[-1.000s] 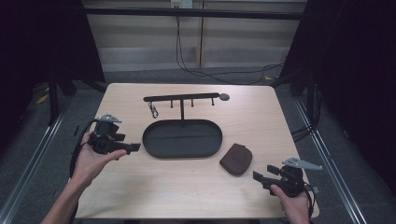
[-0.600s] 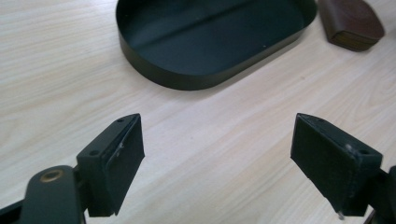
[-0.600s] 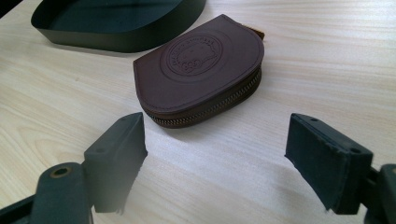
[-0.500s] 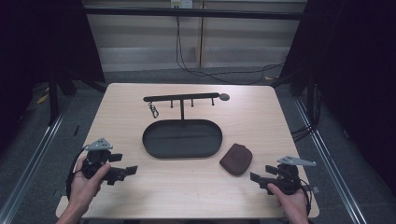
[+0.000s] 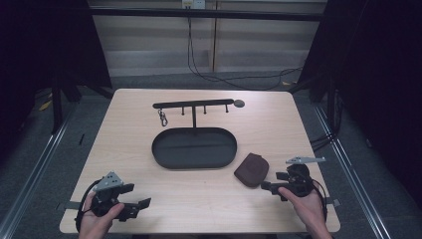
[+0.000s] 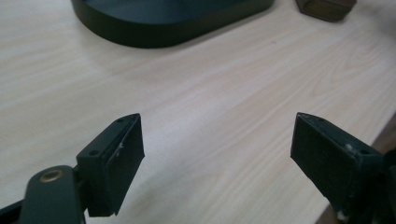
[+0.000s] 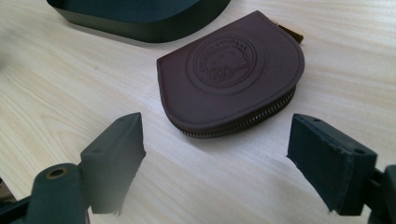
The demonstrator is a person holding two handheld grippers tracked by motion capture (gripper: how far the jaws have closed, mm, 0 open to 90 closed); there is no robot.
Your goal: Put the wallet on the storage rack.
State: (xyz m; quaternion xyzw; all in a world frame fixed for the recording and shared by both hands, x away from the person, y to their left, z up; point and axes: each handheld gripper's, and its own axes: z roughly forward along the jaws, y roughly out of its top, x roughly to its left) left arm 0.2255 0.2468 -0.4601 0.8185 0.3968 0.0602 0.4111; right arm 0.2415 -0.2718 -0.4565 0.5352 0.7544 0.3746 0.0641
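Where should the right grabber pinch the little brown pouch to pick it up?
Probably across the pouch's two straight side edges, coming in low from its rounded zipper side, which faces the right gripper. The pouch lies flat on the table, so top and bottom faces are hard to reach. The open jaws stand wider than it, one to each side, not yet touching.

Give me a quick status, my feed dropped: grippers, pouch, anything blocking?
Both grippers open, empty. Right gripper faces brown pouch, not touching. Left gripper over bare table. Nothing in the way.

One pouch [image 5: 252,169], one tray [image 5: 194,148] (black), one rack [image 5: 193,105]
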